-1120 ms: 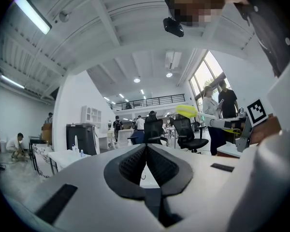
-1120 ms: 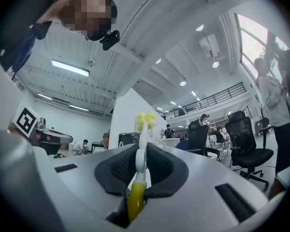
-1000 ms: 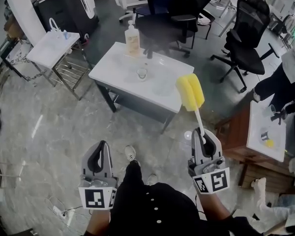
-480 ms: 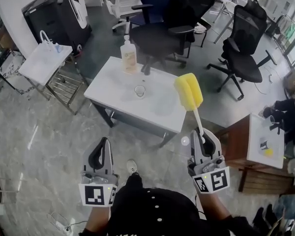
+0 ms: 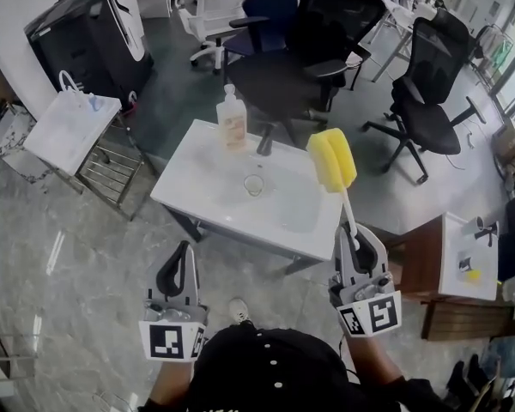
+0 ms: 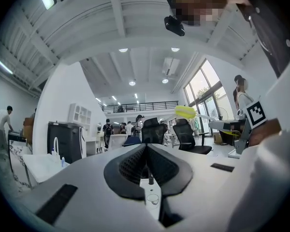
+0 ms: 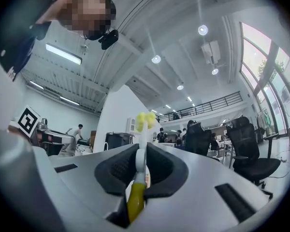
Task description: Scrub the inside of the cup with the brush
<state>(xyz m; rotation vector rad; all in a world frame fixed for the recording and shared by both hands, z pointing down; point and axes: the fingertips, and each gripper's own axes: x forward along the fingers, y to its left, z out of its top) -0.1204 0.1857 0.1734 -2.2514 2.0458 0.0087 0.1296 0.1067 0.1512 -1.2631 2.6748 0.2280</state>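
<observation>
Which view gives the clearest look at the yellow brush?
The head view: the whole brush shows, yellow sponge head up, handle clamped in the right claw. The right gripper view looks along the handle, so the head is foreshortened; the left gripper view catches it small, off to the right.

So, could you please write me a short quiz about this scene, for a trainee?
1. What does the right gripper hold? A) a spoon B) the brush C) a cloth
2. True or false: the cup stands on the white table.
3. Fill in: the jaws of the left gripper are ____, with nothing between them.
Key: 1 B; 2 true; 3 shut.
</observation>
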